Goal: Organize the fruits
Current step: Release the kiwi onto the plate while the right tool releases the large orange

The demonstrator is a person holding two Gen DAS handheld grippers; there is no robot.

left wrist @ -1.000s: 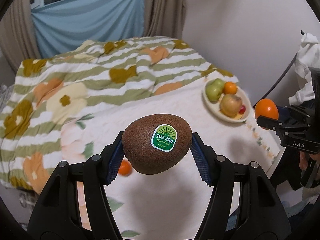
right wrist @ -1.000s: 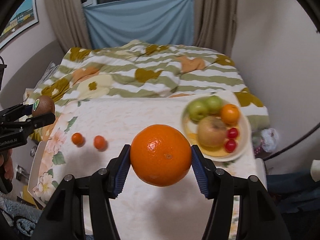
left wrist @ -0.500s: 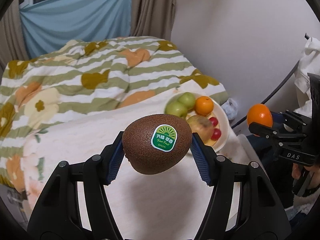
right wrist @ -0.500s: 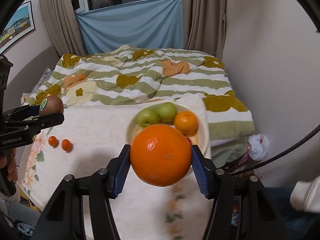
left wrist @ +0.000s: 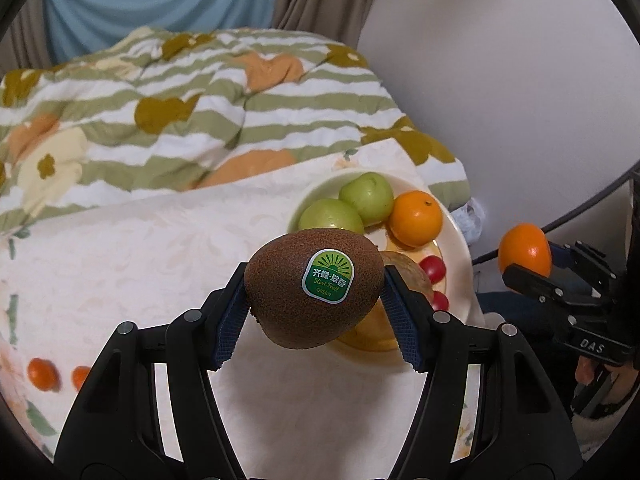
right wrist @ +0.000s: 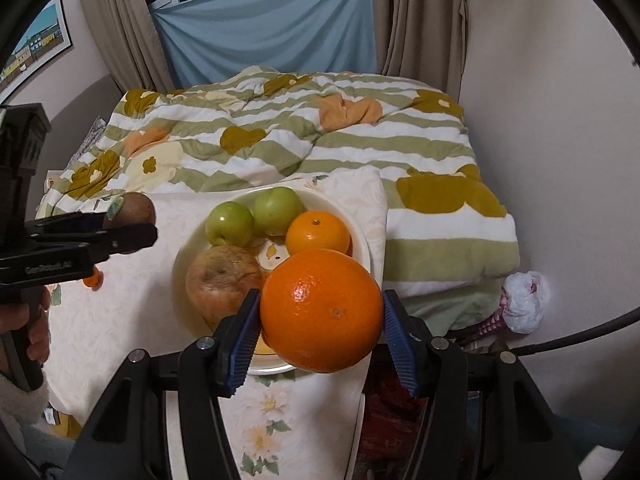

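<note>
My left gripper is shut on a brown kiwi with a green sticker, held just in front of the cream plate. An orange fills my right gripper, which is shut on it above the plate's near right rim. On the plate lie two green apples, a smaller orange, a brownish apple and red cherry tomatoes. The left gripper with the kiwi shows at the left of the right wrist view. The right gripper's orange shows at the right of the left wrist view.
The plate sits at the right end of a table with a floral cloth. Two small tangerines lie at its left. A bed with a striped quilt lies behind, a wall to the right, and a white bag beside the bed.
Both grippers have travelled rightward and lower toward the plate, each keeping its fruit. The plate has come from the side to directly behind the kiwi and the orange.
</note>
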